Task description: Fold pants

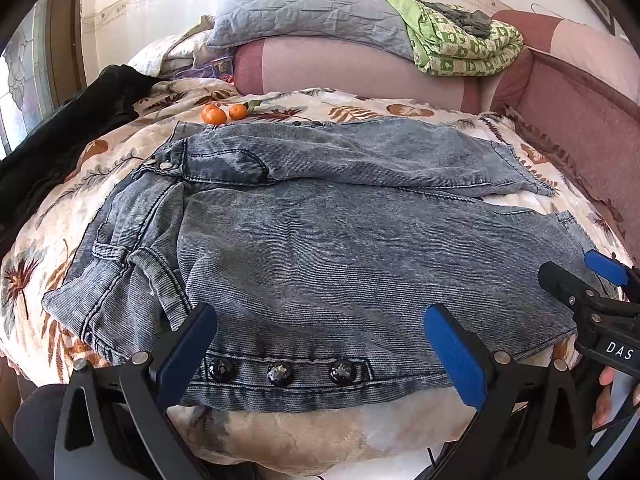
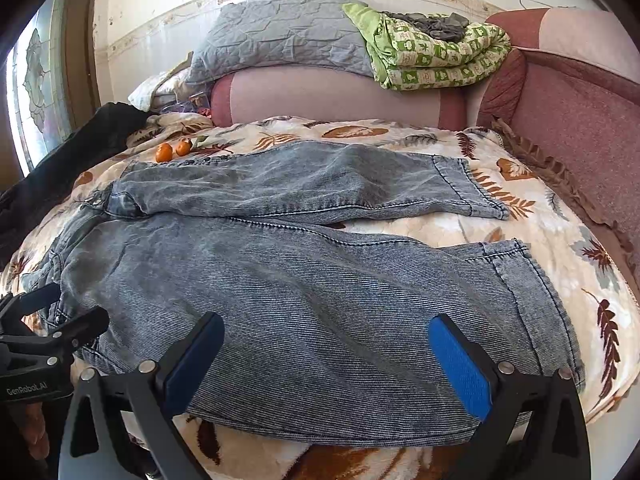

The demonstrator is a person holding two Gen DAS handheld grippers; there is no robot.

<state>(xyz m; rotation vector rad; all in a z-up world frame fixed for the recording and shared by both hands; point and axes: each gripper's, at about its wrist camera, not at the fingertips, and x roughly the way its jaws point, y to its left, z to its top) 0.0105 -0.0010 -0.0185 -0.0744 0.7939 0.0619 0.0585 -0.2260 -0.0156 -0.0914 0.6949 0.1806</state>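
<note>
Grey-blue washed denim pants (image 1: 320, 232) lie spread flat on a leaf-patterned blanket (image 1: 360, 110), waist to the left, the two legs running right. The near leg has three dark buttons (image 1: 282, 372) on its near edge. My left gripper (image 1: 324, 348) is open and empty, hovering over the near edge of the pants by the buttons. My right gripper (image 2: 328, 364) is open and empty over the near leg (image 2: 320, 312), nearer its hem (image 2: 532, 292). The right gripper also shows at the right edge of the left wrist view (image 1: 592, 292).
Two oranges (image 1: 222, 113) lie on the blanket beyond the waistband. A black garment (image 1: 68, 132) lies at the left. A pink sofa back (image 1: 360, 72) carries a grey quilt (image 1: 312, 8) and a green patterned blanket (image 1: 460, 44). A window is at the far left.
</note>
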